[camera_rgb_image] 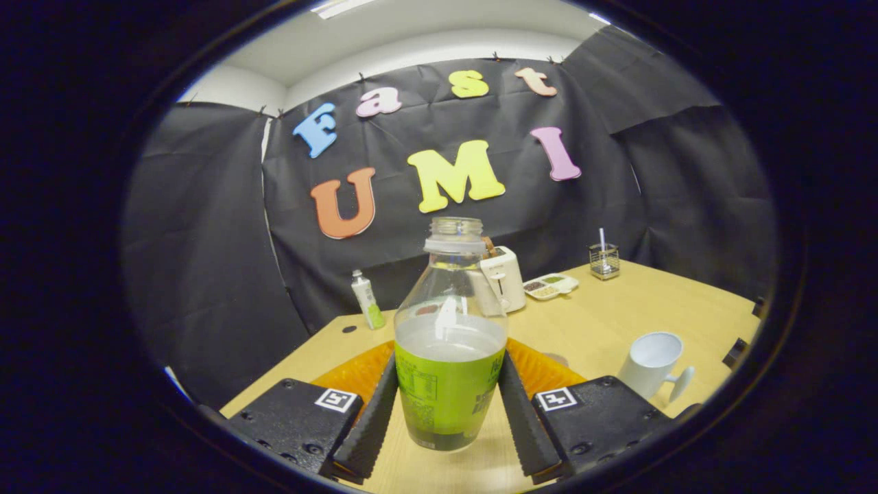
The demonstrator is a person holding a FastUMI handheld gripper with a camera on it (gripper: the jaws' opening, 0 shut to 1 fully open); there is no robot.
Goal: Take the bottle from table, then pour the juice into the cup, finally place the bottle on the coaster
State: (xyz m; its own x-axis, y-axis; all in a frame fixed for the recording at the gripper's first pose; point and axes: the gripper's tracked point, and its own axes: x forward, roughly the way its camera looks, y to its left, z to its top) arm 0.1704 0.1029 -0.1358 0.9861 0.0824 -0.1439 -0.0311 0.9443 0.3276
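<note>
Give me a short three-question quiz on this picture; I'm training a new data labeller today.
1. True or false: the bottle has its cap on.
2. Where does the white cup stand relative to the hand-held gripper?
A. To its right, on the table
B. Between its fingers
C. On the orange coaster
3. Fill in: the bottle stands ____ the fingers, with the orange coaster just behind it.

Key:
1. False, the neck is open.
2. A.
3. Between; both fingers press its sides.
</note>
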